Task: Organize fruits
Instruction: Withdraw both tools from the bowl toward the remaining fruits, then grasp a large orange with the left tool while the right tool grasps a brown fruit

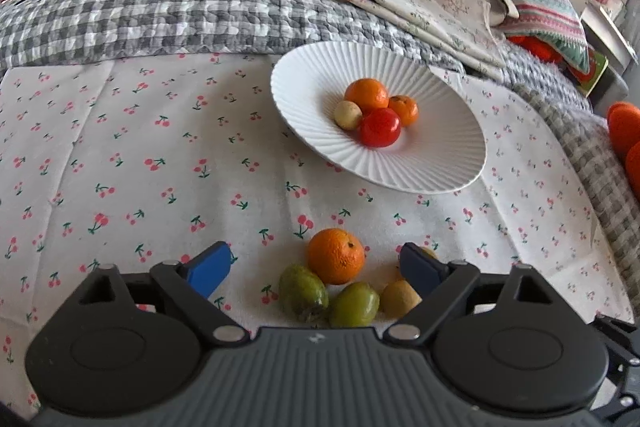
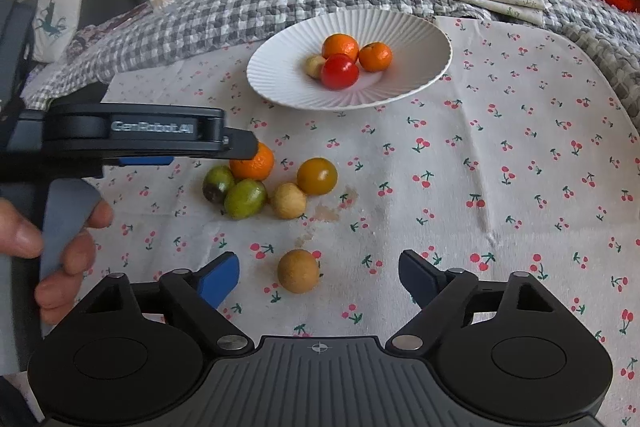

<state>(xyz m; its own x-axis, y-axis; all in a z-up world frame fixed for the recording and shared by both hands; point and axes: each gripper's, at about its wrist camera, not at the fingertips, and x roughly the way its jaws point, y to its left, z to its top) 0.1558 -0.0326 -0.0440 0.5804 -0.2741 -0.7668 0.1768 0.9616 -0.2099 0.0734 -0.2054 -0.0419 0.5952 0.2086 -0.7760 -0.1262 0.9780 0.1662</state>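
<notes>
Fruits were partly sorted: four sat in the white ribbed plate (image 2: 420,39), apparently six stayed on the cherry-print cloth (image 2: 500,167), and left gripper (image 1: 316,269) and right gripper (image 2: 319,277) both gaped wide, empty.

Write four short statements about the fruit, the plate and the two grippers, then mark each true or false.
1. The white plate holds four fruits. True.
2. The red tomato lies on the cloth. False: it is on the plate.
3. The right gripper is shut on the tan fruit. False: it is open, the fruit lying between its fingers.
4. The left gripper is open near the orange. True.
</notes>
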